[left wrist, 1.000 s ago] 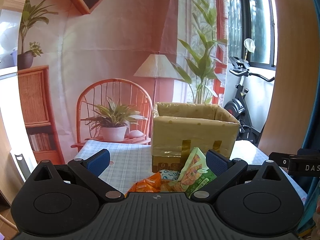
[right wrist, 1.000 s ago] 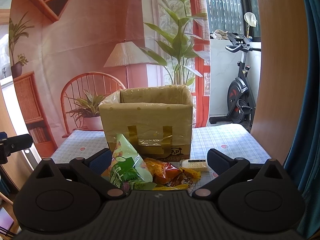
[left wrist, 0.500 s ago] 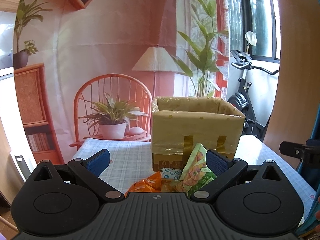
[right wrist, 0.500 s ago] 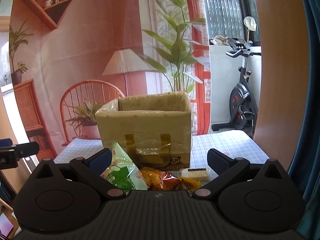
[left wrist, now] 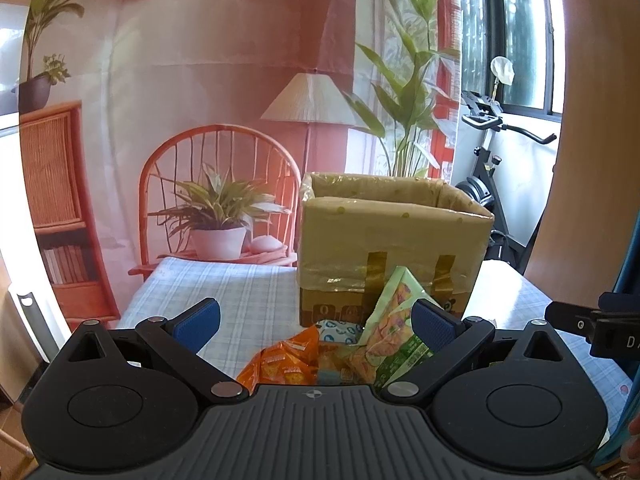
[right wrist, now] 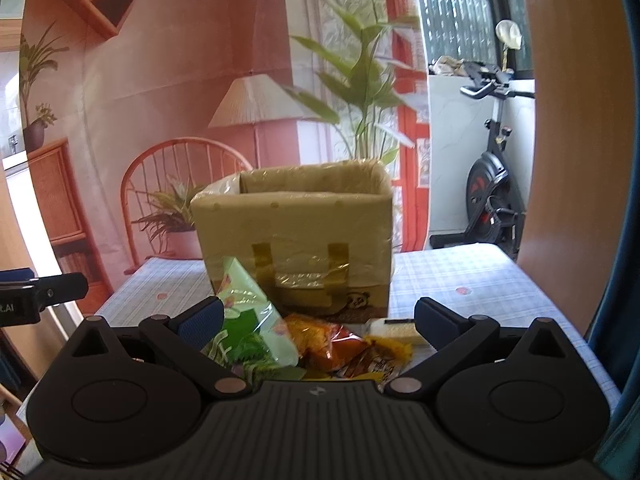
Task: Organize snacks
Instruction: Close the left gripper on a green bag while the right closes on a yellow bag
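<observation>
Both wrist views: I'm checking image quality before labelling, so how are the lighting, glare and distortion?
Left wrist view: fisheye bends the edges, the window at right is blown out, the box and green bag are sharp. Right wrist view: same curved edges, softer overall, with glare on the tape across the box and on the green bag.
</observation>
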